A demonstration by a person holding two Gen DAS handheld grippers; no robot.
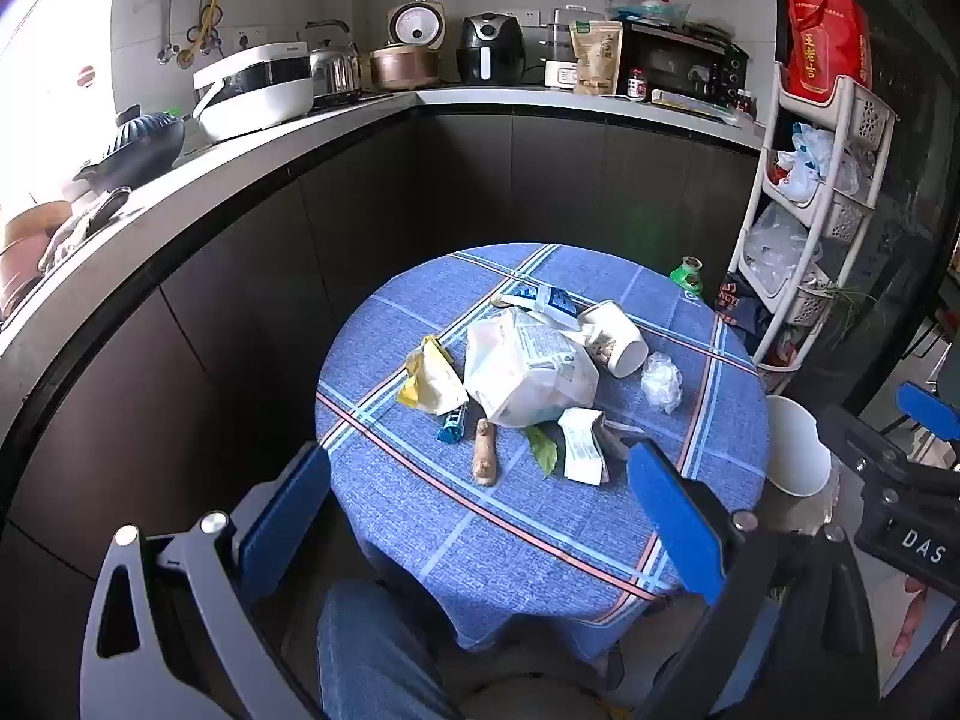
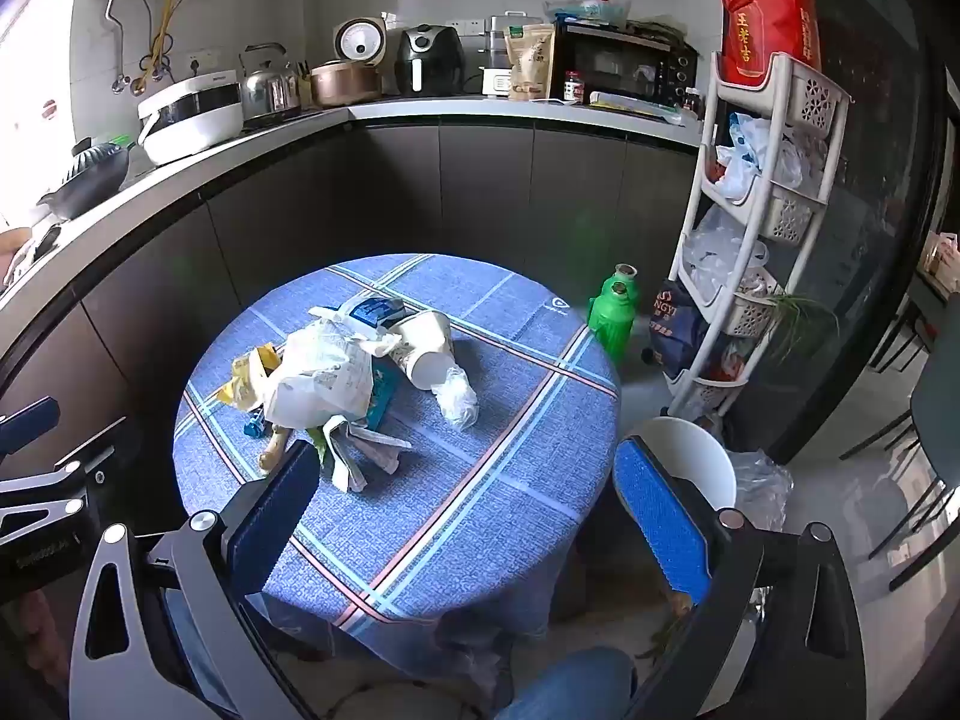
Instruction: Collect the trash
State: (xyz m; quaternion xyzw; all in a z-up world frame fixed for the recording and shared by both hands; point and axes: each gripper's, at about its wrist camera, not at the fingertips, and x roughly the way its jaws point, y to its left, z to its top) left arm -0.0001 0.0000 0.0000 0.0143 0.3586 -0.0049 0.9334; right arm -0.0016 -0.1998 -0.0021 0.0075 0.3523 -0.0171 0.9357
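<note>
A pile of trash lies mid-table on the blue plaid cloth (image 1: 480, 516): a white plastic bag (image 1: 528, 369), a paper cup on its side (image 1: 618, 336), a yellow wrapper (image 1: 432, 381), crumpled clear plastic (image 1: 662, 382), folded paper (image 1: 582, 444), a ginger piece (image 1: 485, 461) and a green leaf (image 1: 543, 450). The right wrist view shows the same bag (image 2: 318, 378), cup (image 2: 423, 348) and clear plastic (image 2: 457, 401). My left gripper (image 1: 480, 492) is open and empty, above the table's near edge. My right gripper (image 2: 468, 492) is open and empty, nearer the table's right side.
A white bin (image 2: 690, 459) stands on the floor right of the table, also in the left wrist view (image 1: 795, 450). Green bottles (image 2: 615, 312) and a white shelf rack (image 2: 768, 210) stand behind it. Dark cabinets and a cluttered counter (image 1: 360, 108) wrap the back and left.
</note>
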